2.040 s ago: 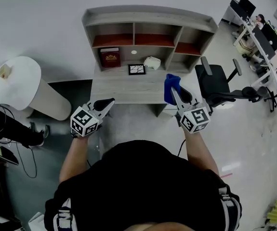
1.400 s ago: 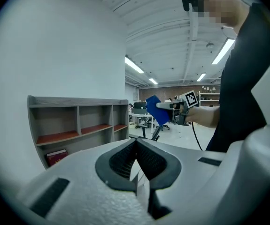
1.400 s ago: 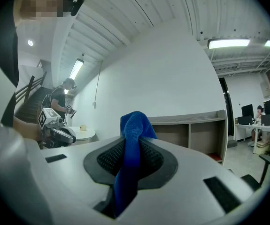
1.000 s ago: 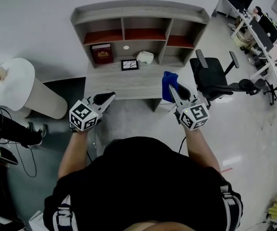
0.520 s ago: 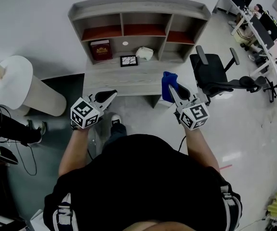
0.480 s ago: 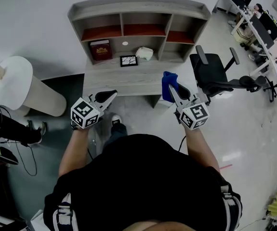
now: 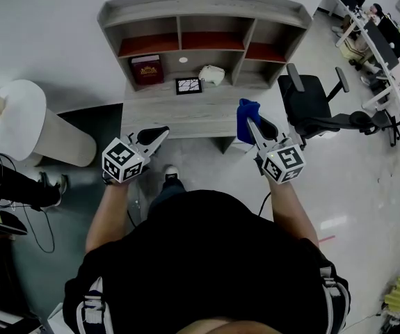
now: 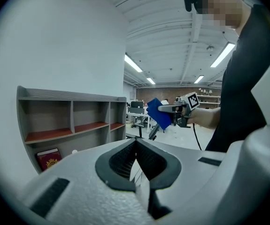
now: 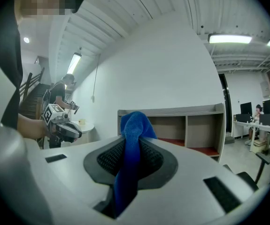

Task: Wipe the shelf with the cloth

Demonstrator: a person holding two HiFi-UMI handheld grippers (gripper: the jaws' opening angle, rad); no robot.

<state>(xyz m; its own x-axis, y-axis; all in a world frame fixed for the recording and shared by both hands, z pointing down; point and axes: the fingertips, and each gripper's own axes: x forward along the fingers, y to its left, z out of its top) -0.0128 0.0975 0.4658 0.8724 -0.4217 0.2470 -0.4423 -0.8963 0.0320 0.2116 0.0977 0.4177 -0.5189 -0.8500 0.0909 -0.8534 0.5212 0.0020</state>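
The grey shelf [image 7: 200, 19] with reddish boards stands on a grey desk [image 7: 179, 120] ahead of me. In front of the desk's right corner, short of the shelf, my right gripper [image 7: 251, 125] is shut on a blue cloth [image 7: 245, 115]. In the right gripper view the cloth [image 9: 132, 139] runs up between the jaws with the shelf [image 9: 186, 121] beyond. My left gripper [image 7: 159, 135] hovers at the desk's front left edge, shut with nothing in it. In the left gripper view its jaws meet [image 8: 135, 149], and the shelf [image 8: 69, 121] and the cloth [image 8: 157, 112] show beyond.
A red book [image 7: 146, 69], a black picture frame [image 7: 188, 85] and a white crumpled object [image 7: 213, 74] sit in the shelf's lower row. A black office chair [image 7: 311, 113] stands right of the desk, a round white table [image 7: 19, 120] to its left. A shoe [image 7: 170, 175] shows under the desk edge.
Both grippers keep their pose, the right one still holding the cloth. The desk and shelf have shifted slightly in the head view, and a shoe has stepped forward below the desk edge.
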